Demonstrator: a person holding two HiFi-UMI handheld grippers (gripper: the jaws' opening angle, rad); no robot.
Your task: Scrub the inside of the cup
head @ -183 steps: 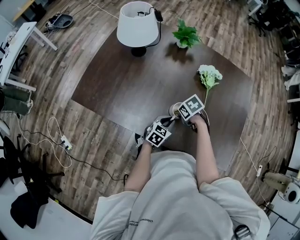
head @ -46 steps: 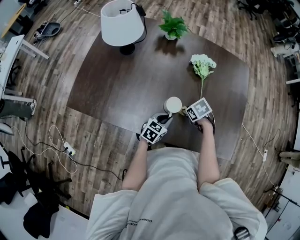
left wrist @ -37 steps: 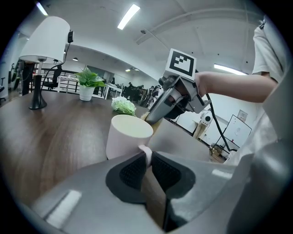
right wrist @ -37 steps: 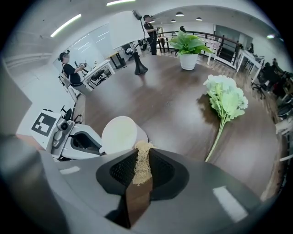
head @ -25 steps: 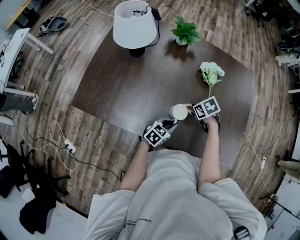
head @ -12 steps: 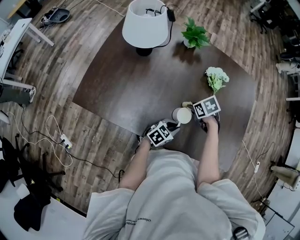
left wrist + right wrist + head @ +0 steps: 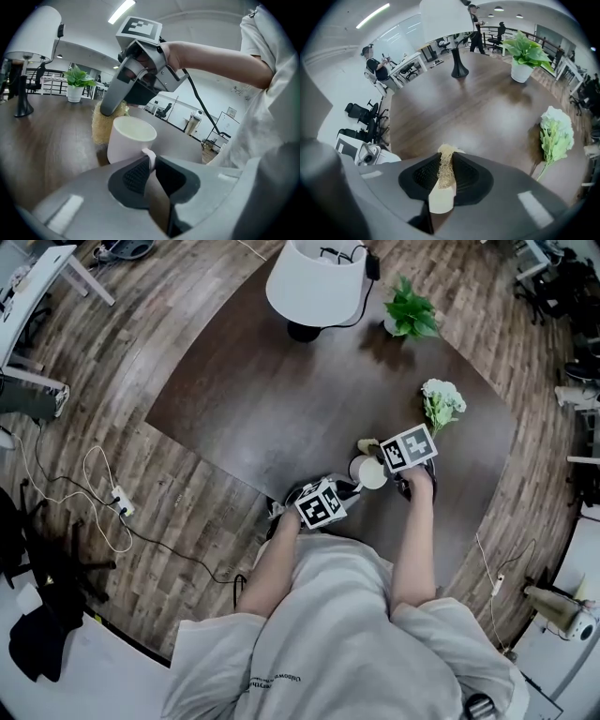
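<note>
White cup (image 7: 130, 139) stands upright on the table (image 7: 42, 136), its handle clamped by the left gripper (image 7: 151, 174). Just behind it, the right gripper (image 7: 446, 174) pinches a loofah (image 7: 99, 127) outside the rim. Judging by that, the inside seems yet unscrubbed.

One cup (image 7: 369, 472), one sponge (image 7: 101, 125)
Two claws: left claw (image 7: 152, 165), right claw (image 7: 446, 165)
One dark counter (image 7: 281, 399), with one white lamp (image 7: 319, 282), one potted plant (image 7: 411, 317), one flower bunch (image 7: 441, 401)
One person (image 7: 337, 643)
One power strip (image 7: 120, 505), out on the floor (image 7: 141, 381)
</note>
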